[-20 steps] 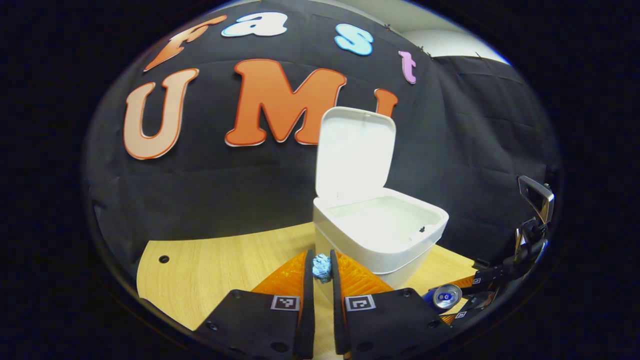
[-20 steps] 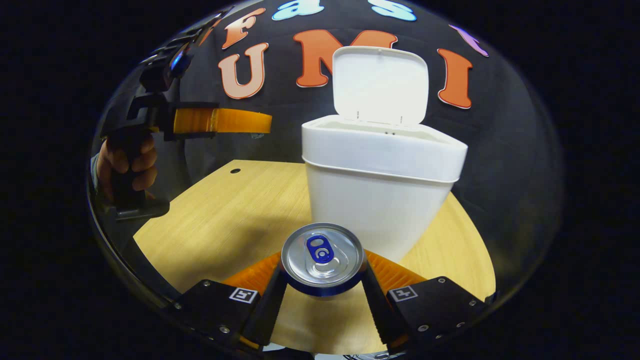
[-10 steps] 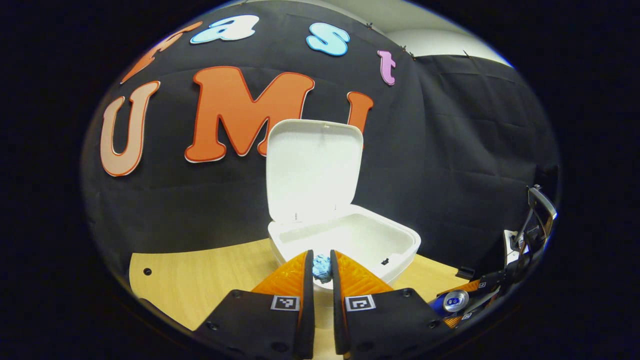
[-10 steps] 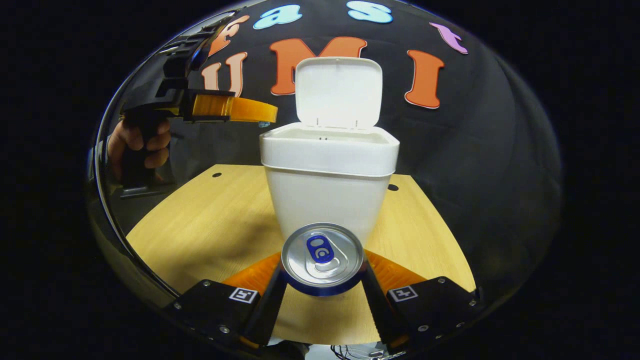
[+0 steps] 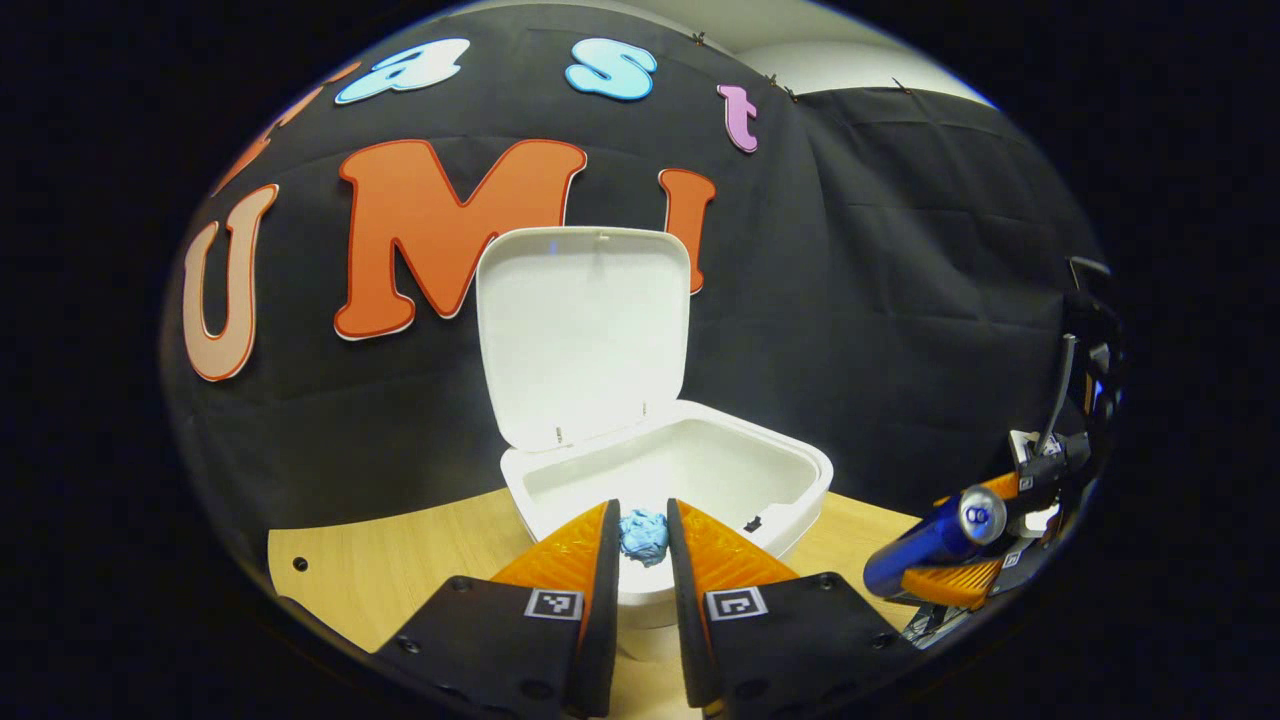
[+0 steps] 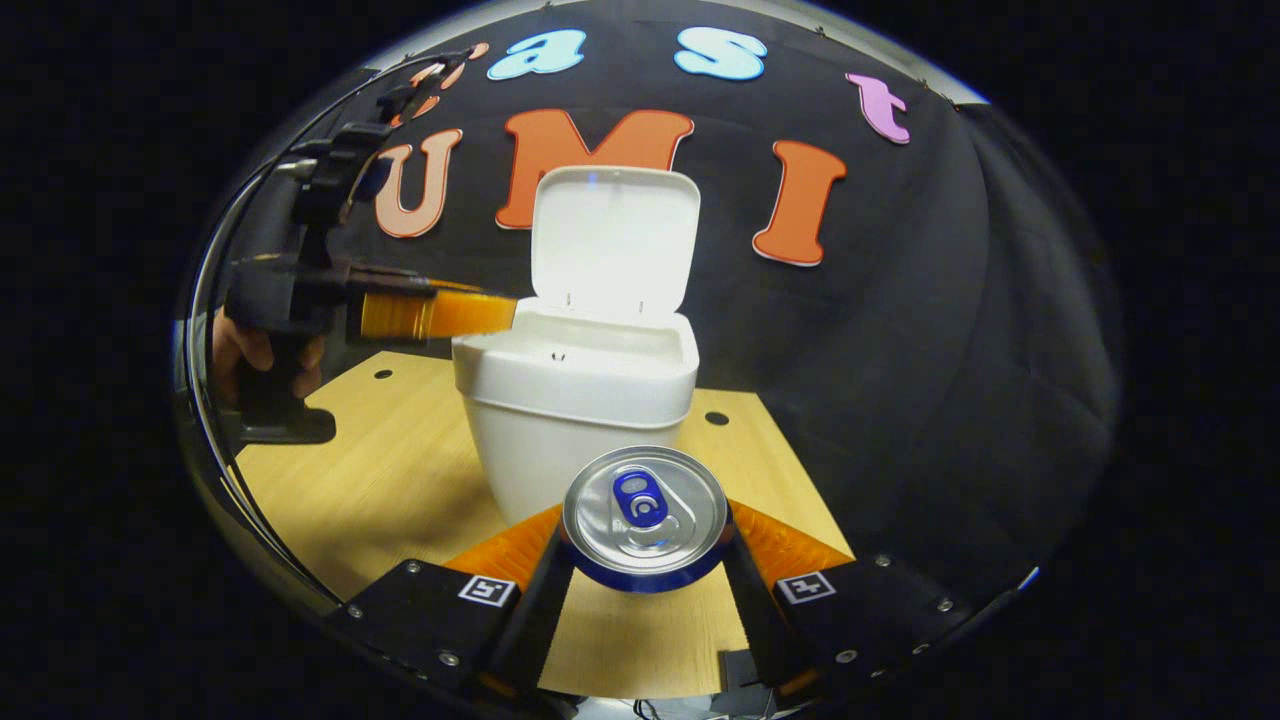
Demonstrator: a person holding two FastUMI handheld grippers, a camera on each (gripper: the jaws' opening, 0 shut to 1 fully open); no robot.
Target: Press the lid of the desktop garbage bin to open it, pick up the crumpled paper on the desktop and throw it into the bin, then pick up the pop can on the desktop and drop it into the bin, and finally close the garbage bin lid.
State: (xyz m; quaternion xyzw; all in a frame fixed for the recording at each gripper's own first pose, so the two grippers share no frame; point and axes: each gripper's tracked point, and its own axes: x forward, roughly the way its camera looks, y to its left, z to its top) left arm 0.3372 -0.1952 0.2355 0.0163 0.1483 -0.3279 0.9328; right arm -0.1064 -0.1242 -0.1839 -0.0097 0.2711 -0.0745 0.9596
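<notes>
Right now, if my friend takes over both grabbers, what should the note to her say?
Left gripper: shut on the crumpled paper, held over the near rim of the bin.
Right gripper: shut on the pop can, lifted off the desk, short of the bin.
Lid: open, standing upright.
Done: lid opened, both things picked up.
Left: drop the paper in, then the can, then shut the lid.
</notes>
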